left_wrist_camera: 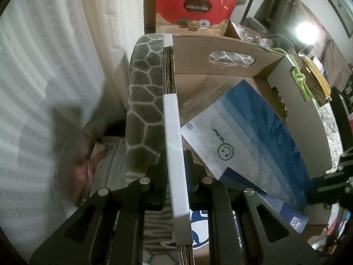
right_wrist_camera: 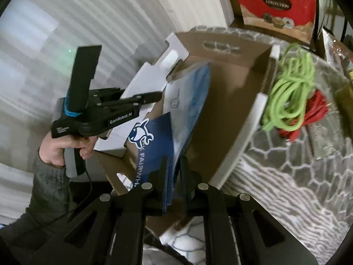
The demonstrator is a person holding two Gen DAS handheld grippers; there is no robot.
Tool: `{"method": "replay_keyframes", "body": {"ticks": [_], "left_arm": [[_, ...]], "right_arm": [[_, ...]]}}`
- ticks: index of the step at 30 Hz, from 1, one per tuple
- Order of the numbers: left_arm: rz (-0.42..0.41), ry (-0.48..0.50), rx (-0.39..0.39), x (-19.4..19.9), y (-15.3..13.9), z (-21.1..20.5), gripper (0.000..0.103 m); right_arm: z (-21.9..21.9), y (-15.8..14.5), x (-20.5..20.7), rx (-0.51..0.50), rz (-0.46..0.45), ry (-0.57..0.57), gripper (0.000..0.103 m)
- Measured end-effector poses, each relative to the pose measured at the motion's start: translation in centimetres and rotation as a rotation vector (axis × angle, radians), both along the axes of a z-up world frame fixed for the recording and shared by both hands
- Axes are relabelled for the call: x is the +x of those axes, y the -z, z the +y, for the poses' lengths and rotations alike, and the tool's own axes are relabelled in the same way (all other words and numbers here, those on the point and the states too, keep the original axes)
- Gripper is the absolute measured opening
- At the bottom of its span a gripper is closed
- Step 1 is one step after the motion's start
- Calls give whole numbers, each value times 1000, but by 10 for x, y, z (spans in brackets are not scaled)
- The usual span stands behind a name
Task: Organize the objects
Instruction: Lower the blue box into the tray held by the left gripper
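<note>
An open cardboard box (left_wrist_camera: 220, 50) stands on a grey honeycomb-patterned blanket (left_wrist_camera: 143, 84). Inside it lie a blue and white face mask pack (left_wrist_camera: 249, 132) and a dark blue whale-logo box (right_wrist_camera: 154, 141). My left gripper (left_wrist_camera: 175, 176) is shut on the box's white-edged left wall (left_wrist_camera: 174, 132). It also shows in the right wrist view (right_wrist_camera: 154, 98), clamped on the box's left flap (right_wrist_camera: 150, 77). My right gripper (right_wrist_camera: 173, 176) is shut on the near edge of the dark blue whale-logo box, which leans into the cardboard box (right_wrist_camera: 231, 101).
A coiled green cord (right_wrist_camera: 289, 92) and a red cord (right_wrist_camera: 313, 112) lie on the blanket right of the box. A red gift bag (left_wrist_camera: 194, 8) stands behind. White curtains (left_wrist_camera: 44, 66) hang at the left. Papers under glass (left_wrist_camera: 106, 167) sit lower left.
</note>
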State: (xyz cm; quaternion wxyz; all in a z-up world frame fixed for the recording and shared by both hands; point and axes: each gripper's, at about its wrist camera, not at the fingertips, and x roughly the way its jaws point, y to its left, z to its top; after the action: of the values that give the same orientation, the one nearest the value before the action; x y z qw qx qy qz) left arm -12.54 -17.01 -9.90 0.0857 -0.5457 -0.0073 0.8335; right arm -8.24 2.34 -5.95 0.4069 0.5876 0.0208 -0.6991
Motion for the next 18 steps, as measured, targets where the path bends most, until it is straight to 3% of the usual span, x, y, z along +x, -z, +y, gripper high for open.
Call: {"method": "replay_keyframes", "body": {"ticks": [4,8,10,12,14,18], "left_arm": [[0,0,0,0,0,0,13],[0,-2,0,0,0,1,13],[0,-2,0,0,0,0,13],[0,-2,1,0,0,1,13],[0,-2,1,0,0,1,13],[0,-4,1,0,0,0,13]], "right_arm": [[-8,11,5,17,-19,-14,9],[-3,-2,4,69,66,13,14],[1,-14,3,46,97,22,24],[4,-29,4,53,169,37,50],[4,-40,7,63,231,34,51],[6,-48,9,21,225,32,51]]}}
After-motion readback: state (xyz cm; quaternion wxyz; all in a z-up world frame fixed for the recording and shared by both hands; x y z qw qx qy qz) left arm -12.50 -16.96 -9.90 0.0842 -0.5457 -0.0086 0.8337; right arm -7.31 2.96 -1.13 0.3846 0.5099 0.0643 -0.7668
